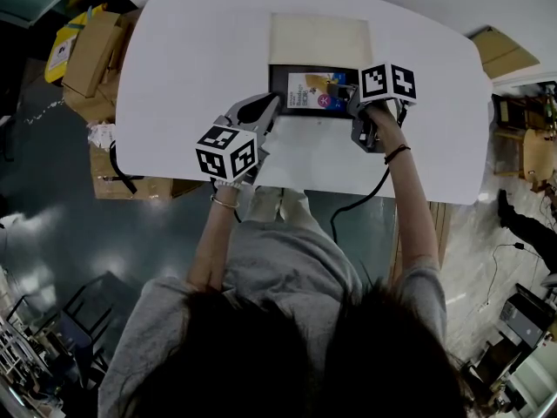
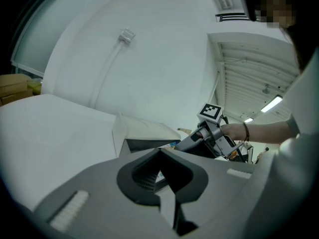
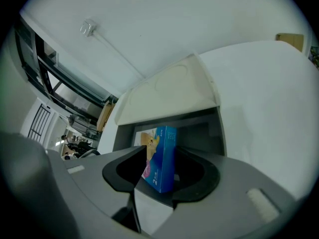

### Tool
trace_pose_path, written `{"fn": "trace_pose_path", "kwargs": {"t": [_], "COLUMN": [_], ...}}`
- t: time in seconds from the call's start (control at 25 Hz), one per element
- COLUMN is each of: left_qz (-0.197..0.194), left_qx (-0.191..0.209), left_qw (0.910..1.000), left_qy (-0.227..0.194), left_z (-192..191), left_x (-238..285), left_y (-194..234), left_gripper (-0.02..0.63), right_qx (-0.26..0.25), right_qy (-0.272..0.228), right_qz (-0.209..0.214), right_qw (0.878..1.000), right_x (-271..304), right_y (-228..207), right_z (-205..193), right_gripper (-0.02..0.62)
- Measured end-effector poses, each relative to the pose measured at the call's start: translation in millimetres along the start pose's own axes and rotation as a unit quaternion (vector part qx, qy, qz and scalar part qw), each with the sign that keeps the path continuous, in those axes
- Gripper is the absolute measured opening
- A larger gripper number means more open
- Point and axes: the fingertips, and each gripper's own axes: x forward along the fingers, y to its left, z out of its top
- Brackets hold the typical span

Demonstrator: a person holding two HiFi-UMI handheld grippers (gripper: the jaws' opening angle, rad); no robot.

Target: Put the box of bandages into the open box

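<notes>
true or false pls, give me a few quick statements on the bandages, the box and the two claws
1. The bandages stand between the jaws of the right claw. True.
2. The lid of the box is shut. False: it is folded back and lies flat on the table, so the box is open.
3. The bandages come in a red pack. False: the pack is mostly blue.
4. The left claw is at the box's left side. True.
5. The right claw clamps the lid. False: it is at the open part of the box, with its jaws wide apart around the bandages.
</notes>
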Motion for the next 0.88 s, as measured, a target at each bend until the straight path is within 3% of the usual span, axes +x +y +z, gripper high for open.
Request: {"fn": "trace_pose_path", "kwargs": {"t": [0.64,0.88], "left_qz": [0.003,0.002], "left_qx": [0.001,0.004], "left_qw": [1.0000,1.0000], "left_qy": [0.003,0.000], "left_z": [0.4,3.0], "left_x": [-0.3,-2.0], "left_y": [3.5,3.3], "left_gripper": [-0.006,-0.006], "right_qx": [-0.046,-0.074], "right_qy": [0.018,-0.010], "right_qz": [-0.061,-0.079], "right_qw": [0.997,0.994], "right_x": [7.3,-1.7], "right_y": [-7.8,-8.4], "right_z": [-3.3,3.2], "right_gripper": [0.232,0.218]}}
